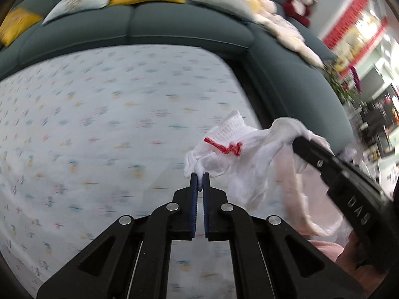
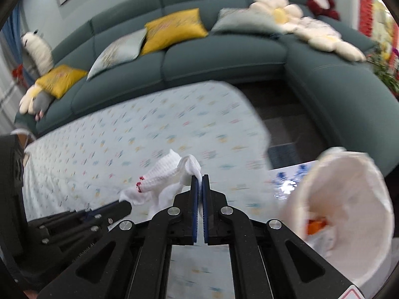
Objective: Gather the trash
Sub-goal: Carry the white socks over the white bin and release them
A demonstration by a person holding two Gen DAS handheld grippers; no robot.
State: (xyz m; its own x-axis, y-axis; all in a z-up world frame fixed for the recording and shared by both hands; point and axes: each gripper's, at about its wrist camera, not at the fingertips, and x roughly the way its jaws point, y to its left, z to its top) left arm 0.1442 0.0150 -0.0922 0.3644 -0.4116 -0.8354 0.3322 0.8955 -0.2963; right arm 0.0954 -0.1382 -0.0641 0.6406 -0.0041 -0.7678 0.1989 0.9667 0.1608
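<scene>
Left gripper (image 1: 199,177): black linkage with blue fingers (image 1: 192,186) pressed almost together, pinching a fold of the white cloth (image 1: 225,139); it also shows low at the left edge of the right wrist view (image 2: 124,205).
Right gripper (image 2: 199,180): blue fingers (image 2: 205,189) nearly closed, with an edge of the same cloth (image 2: 164,172) caught between the tips; in the left wrist view it comes in from the right, its tips hidden by fabric.
Cloth direction: stretched between the two grippers, long axis running roughly left to right, sagging in the middle.
Cloth look: white waffle-weave knit with a short line of red stitching (image 1: 223,147), crumpled and bunched.
Cloth position: lifted just above the desk (image 1: 99,124), near its right end.
Desk: covered in a pale blue sheet with small coloured motifs.
Bag (image 2: 349,214): white and open-mouthed, to the right of the right gripper, something orange (image 2: 316,225) inside.
Background: teal corner sofa (image 2: 224,59) with yellow and grey cushions, blurred.
</scene>
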